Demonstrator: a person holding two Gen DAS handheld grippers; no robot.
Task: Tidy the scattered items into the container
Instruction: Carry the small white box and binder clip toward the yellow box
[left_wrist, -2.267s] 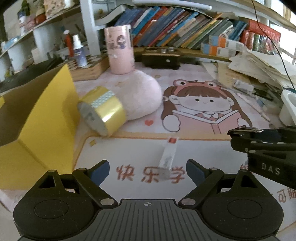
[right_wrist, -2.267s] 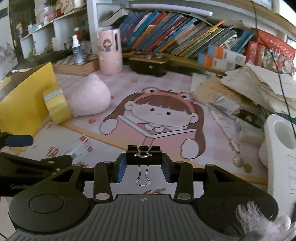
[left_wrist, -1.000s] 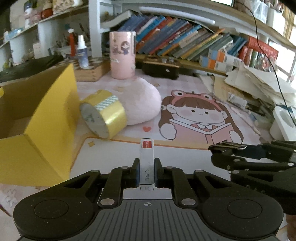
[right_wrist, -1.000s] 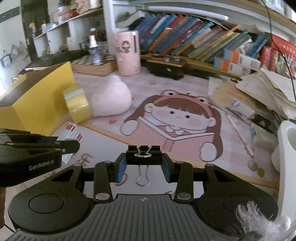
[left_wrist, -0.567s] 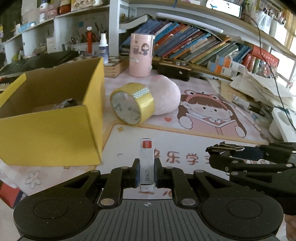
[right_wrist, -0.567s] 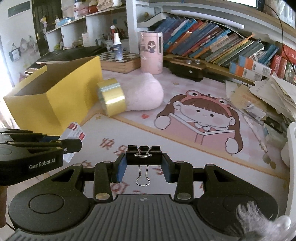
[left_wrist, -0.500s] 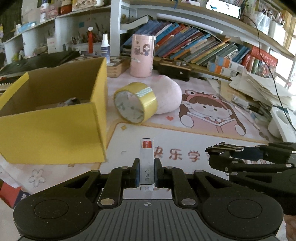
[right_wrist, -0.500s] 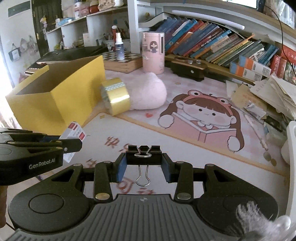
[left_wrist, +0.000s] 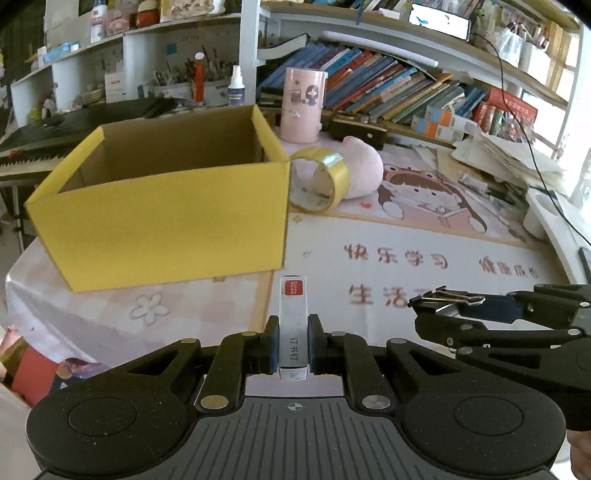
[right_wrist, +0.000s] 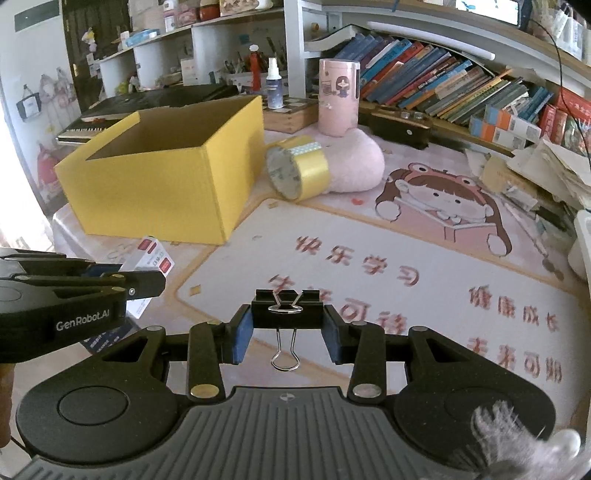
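Note:
My left gripper (left_wrist: 292, 341) is shut on a small white staple box (left_wrist: 293, 321) with a red label, held above the mat in front of the open yellow cardboard box (left_wrist: 166, 218). My right gripper (right_wrist: 285, 328) is shut on a black binder clip (right_wrist: 285, 308), held above the mat to the right of the left gripper. The binder clip also shows in the left wrist view (left_wrist: 448, 297), and the staple box in the right wrist view (right_wrist: 153, 258). The yellow box (right_wrist: 162, 173) stands at the left, its inside mostly hidden.
A yellow tape roll (right_wrist: 299, 171) leans on a pink plush (right_wrist: 354, 162) right of the box. A pink cylinder (right_wrist: 338, 98), a spray bottle (right_wrist: 273, 88) and shelved books stand behind. Paper piles (left_wrist: 506, 162) and a white object (right_wrist: 581, 240) crowd the right edge.
Both grippers have pulled back and risen with their items. The yellow box now shows whole, more central in the left wrist view, with its open top in sight.

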